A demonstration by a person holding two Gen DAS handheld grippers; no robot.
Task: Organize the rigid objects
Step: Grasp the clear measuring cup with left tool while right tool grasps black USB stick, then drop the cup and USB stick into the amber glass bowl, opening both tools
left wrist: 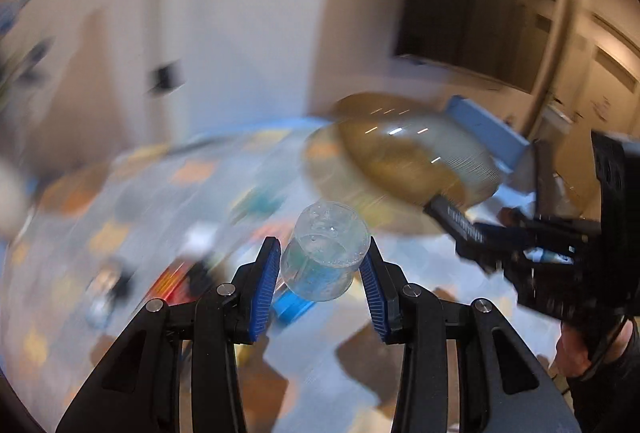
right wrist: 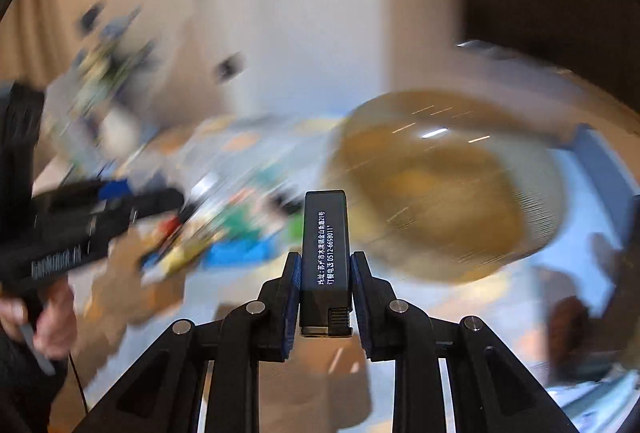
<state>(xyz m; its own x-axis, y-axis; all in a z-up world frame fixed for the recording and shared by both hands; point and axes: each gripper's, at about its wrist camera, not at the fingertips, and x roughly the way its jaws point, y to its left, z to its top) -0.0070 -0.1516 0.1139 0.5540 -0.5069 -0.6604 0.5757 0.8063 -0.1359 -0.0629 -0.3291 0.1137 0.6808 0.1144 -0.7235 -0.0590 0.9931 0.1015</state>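
My left gripper is shut on a small clear plastic bottle with a blue label and blue cap, its base pointing away from me, held above the table. My right gripper is shut on a black lighter with white printed text, standing up between the blue pads. In the left wrist view the right gripper reaches in from the right, a hand behind it. A round amber translucent basket sits on the table ahead; it also shows as the basket in the left wrist view.
The table has a light blue cloth with orange and brown patches, strewn with blurred small items. A blue box stands behind the basket. Both views are smeared by motion. A white wall and a dark opening lie beyond.
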